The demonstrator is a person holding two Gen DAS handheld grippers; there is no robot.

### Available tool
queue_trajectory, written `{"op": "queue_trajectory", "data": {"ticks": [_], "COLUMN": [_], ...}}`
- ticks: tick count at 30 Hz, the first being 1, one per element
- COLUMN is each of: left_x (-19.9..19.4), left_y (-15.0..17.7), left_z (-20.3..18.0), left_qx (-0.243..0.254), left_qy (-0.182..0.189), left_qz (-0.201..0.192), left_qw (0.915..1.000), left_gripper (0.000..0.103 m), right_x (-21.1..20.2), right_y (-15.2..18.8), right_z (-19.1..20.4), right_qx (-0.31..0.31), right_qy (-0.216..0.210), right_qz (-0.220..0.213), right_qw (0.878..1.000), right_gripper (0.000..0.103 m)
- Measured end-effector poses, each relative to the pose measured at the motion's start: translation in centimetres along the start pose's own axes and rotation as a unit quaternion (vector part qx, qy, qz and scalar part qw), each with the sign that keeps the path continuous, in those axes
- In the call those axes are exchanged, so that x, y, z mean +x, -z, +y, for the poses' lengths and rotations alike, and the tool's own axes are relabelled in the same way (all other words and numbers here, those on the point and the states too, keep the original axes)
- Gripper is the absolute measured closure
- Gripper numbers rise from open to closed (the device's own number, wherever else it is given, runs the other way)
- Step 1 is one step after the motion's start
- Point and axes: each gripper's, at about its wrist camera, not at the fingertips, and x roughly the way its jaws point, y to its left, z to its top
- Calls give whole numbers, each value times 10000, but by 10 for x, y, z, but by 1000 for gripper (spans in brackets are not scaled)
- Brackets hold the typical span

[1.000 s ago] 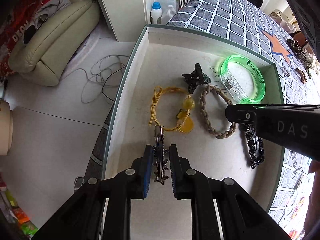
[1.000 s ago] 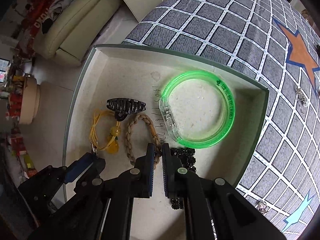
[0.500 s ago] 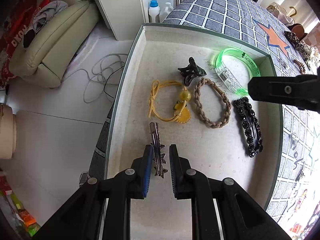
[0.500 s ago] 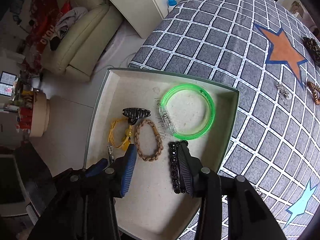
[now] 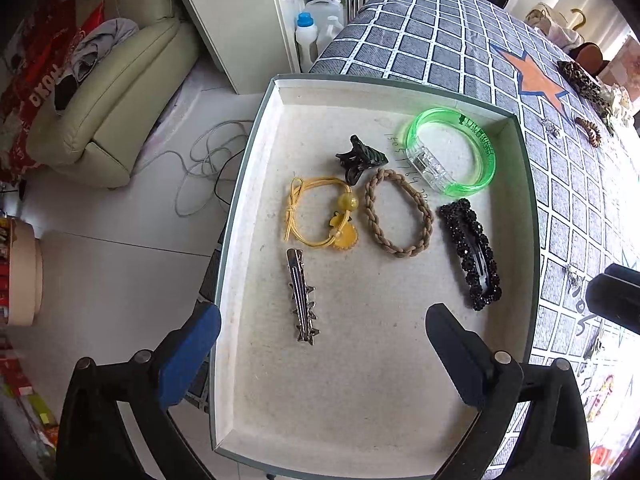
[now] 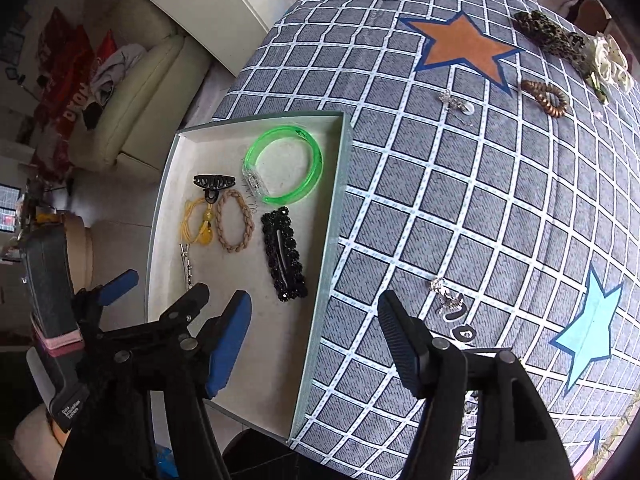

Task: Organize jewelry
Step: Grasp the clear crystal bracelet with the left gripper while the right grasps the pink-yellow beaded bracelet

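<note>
Left claw (image 5: 320, 344) is opening wide over the tray (image 5: 256, 168), nothing between its jaws — the metal hair clip (image 5: 302, 298) lies loose on the tray floor just ahead. Right claw (image 6: 314, 316) is opening too, empty, straddling the tray's right wall, near the black beaded clip (image 6: 284, 254) inside.

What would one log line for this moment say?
left gripper: opening, nothing held | right gripper: opening, nothing held | silver clip, black clip: lying in tray

Checked tablecloth (image 6: 460, 216) under tray (image 6: 332, 216), trinkets
</note>
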Motion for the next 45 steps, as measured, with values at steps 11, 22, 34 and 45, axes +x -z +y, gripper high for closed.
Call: {"op": "queue_trajectory", "data": {"ticks": [11,22,34,45], "left_x": [-24,-56,-40,-15], "left_y": [1,17,48,76], "left_z": [-43,-147,-228,-255], "left_qx": [943,2326,3230,3365], "left_qy": [-11,393,817,915], "left_qz": [-141,-418,118,627], "left_qw": [9954,9709,9428,9351], "left_gripper": [0,0,0,0], "right_x": [-29,-55,-64,-58], "right_y": [61,152,239,258], "right_z": [-74,-158,-223,-242], "right_qx": [978,2153,3253,3081], "right_qy": [147,489,727,1027], "right_qz": [-159,-50,38,189], "right_qw": [9950,9753,9428,9456], "right_gripper": [18,18,18,18]}}
